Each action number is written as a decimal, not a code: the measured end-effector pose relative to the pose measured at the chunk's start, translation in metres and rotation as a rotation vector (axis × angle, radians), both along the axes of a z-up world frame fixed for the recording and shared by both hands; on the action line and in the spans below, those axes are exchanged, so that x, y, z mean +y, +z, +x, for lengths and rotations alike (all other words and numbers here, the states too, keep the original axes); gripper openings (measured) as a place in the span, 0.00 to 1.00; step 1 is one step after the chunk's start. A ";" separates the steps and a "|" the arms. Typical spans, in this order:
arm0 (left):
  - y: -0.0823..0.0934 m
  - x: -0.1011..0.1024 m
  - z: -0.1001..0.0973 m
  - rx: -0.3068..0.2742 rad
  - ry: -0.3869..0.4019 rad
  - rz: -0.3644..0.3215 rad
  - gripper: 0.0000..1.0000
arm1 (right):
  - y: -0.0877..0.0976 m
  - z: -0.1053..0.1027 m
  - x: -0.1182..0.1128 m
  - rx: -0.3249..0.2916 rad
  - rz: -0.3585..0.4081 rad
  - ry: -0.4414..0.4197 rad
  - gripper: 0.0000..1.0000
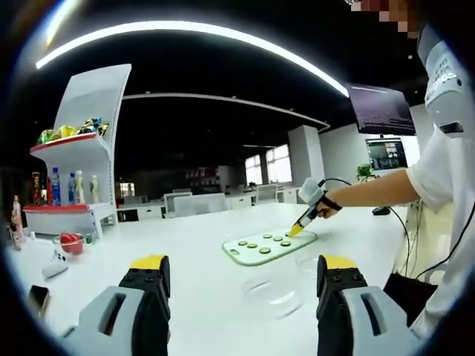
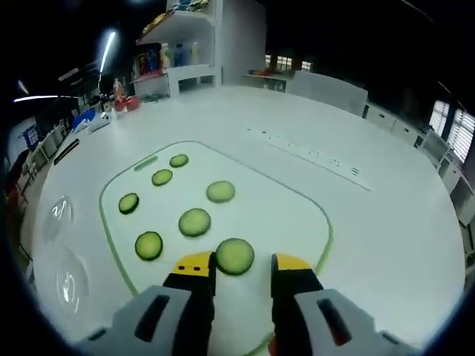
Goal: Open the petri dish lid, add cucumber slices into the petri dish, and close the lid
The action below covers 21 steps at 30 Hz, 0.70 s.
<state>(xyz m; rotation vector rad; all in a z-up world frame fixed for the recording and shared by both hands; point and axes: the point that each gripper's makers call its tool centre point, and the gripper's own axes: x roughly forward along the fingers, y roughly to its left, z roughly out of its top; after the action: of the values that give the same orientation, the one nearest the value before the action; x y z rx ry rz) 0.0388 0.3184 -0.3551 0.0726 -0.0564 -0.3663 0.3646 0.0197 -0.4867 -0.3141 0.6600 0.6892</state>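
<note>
Petri dish [image 1: 273, 294] open on the tabletop; first cucumber pick in hand.

Clear dish and its lid [image 1: 310, 262] lie apart near the table's near edge, just beside the cutting board [image 1: 249, 256]; in the right gripper view they show as two glassy rounds [image 2: 65, 285] [image 2: 58, 212] off the board's left side. Seven cucumber slices lie spread on the board. Right gripper [image 2: 236, 268] is down at the board's near edge, jaws narrowly apart astride the nearest slice [image 2: 234, 256], not yet pinching it. Left gripper [image 1: 243, 276] hovers over bare tabletop, jaws wide, holding nothing. Judged step: adding slices. Next move calls for a light squeeze, a lift, then transport to the dish. No legible writing; shelf bottles too small to read.
</note>
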 end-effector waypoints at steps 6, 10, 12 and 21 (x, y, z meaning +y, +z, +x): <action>-0.001 0.003 0.001 0.003 0.007 0.000 0.81 | 0.001 -0.003 0.003 -0.006 0.008 -0.006 0.20; -0.001 0.004 0.001 0.003 0.008 -0.002 0.81 | 0.002 -0.005 0.004 -0.008 0.009 -0.010 0.19; -0.002 0.004 0.001 0.006 0.007 0.003 0.81 | 0.002 -0.007 0.005 -0.010 0.008 -0.006 0.19; -0.005 -0.004 0.001 0.020 -0.018 0.014 0.81 | 0.002 -0.005 0.004 -0.011 0.009 -0.015 0.18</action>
<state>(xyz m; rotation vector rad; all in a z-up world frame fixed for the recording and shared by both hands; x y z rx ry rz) 0.0394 0.3143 -0.3605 0.0824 -0.0347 -0.3858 0.3599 0.0236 -0.4846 -0.3043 0.6481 0.6755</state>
